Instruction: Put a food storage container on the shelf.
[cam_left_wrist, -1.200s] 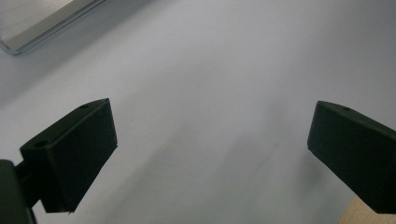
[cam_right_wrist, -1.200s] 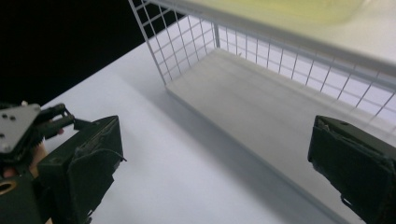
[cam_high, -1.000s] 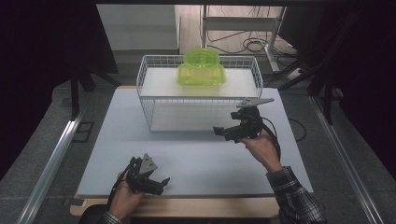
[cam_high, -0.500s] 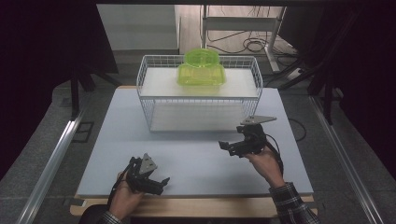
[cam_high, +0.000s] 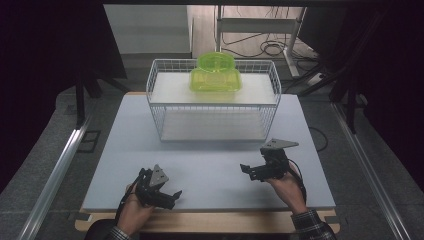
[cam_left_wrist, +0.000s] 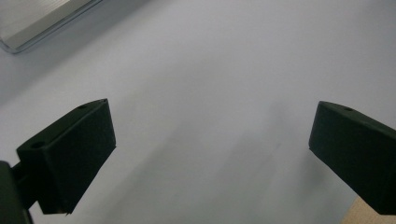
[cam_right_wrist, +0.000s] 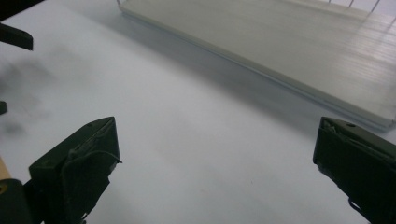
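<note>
Holding a gripper in each hand, you have both low over the near part of the white table top (cam_high: 210, 150). Your left gripper (cam_high: 167, 196) sits near the front edge, left of centre; in the left gripper view its two black jaws stand wide apart with nothing between them, just bare white surface below and a strip of the wooden edge at the lower right corner. Your right gripper (cam_high: 251, 171) is a little farther in and to the right, with its grey three-cornered plate on top and a cable trailing back past your wrist. Its jaws are also spread wide and hold nothing; the right gripper view looks between them across open table toward the base of the basket. The two grippers are well apart from each other, and neither touches any object.

Farther back, in the middle of the table, stands a white wire basket (cam_high: 155, 95), long side facing you. On a pale shelf board in its upper part rests a translucent lime-green plastic container (cam_high: 215, 75), just right of centre toward the back wall, well apart from both grippers.

Beyond the table, the room is dark at both sides, with a grey floor, metal rails along each side, a pale patch of floor and loose cables at the back.
</note>
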